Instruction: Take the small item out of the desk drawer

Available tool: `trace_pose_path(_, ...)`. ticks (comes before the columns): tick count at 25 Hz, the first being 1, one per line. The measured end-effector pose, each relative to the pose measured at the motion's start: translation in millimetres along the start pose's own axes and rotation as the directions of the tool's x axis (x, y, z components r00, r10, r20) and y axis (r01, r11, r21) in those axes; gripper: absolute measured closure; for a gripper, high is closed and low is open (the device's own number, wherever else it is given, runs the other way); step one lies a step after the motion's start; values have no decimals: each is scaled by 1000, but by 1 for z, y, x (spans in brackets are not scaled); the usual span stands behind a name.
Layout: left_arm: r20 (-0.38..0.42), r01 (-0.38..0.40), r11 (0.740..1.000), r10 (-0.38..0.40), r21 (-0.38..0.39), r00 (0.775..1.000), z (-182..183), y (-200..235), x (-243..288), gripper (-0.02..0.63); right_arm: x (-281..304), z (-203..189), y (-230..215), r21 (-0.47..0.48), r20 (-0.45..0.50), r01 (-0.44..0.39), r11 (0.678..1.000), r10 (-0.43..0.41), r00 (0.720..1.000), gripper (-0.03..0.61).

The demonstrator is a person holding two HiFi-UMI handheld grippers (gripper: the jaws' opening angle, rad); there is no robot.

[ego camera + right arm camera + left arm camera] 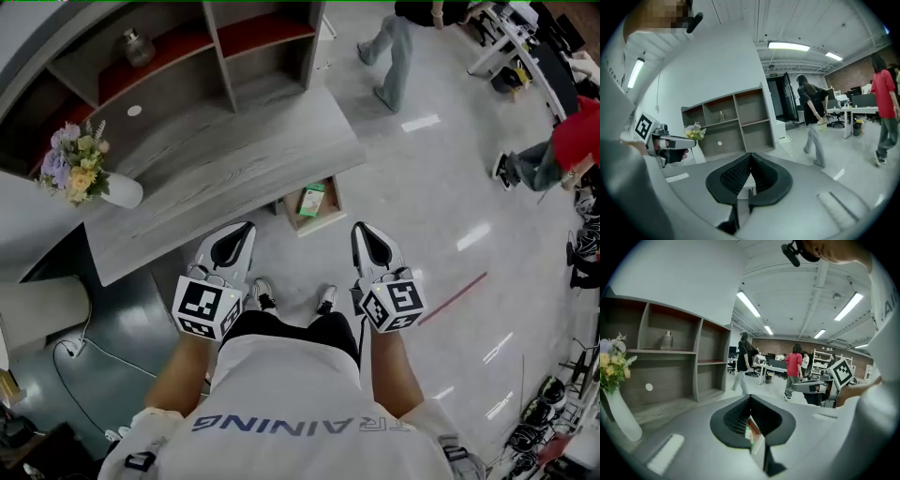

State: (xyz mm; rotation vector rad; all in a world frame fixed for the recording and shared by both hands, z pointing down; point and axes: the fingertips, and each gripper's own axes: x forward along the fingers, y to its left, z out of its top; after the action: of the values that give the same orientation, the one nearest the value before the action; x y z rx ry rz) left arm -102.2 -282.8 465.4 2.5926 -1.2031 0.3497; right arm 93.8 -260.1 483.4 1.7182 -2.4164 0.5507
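In the head view, an open wooden drawer (327,212) juts out from under the grey desk (216,159). A small green and white box (310,199) lies in it. Both grippers hover side by side in front of me, short of the drawer, and touch nothing. My left gripper (246,229) is shut and empty, and so is my right gripper (361,231). In the left gripper view the shut gripper (750,397) points over the desk, with the box (751,430) glimpsed below the jaws. In the right gripper view the gripper (751,154) has its jaws pressed together.
A white vase of flowers (84,178) stands at the desk's left end. A shelf unit (225,66) with a small bottle (138,46) sits at the back. A cable (84,352) lies on the floor to my left. People (392,52) walk on the floor beyond.
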Motion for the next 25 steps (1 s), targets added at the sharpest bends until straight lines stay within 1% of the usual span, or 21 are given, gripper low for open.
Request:
trace_pose_path(3,-2,-31,999,31,-9,1000,4,-5,12,612,3,2,-15,10,1,-20,1000,20,1000,563)
trace_pose_path(8,-7,-64,997,64,-33,998,13,-30,27,612,0,7,-50,14,-16,-57,998,57,998,563)
trace_pose_path(11,-24,-80,996,80,-34,997,12,-40,36,612,1,5,-70,34,-28,-67,997,68,997,546)
trace_pose_path(16,-43,-87,996,85,-33,995,10,-51,48,612,6,-3,-79,59,-59,-99,993,102,993,409)
trace_pose_path(20,-44,-80,996,79,-41,996,12,-57,53,612,6,-9,-82,87,-90,-101,991,109,990,262)
trace_pose_path(22,-46,-76,996,74,-41,996,13,-56,55,612,9,-14,-83,105,-110,-97,990,109,988,213)
trace_pose_path(25,-58,-76,996,74,-45,996,8,-51,56,612,19,-31,-84,147,-145,-100,984,122,982,196)
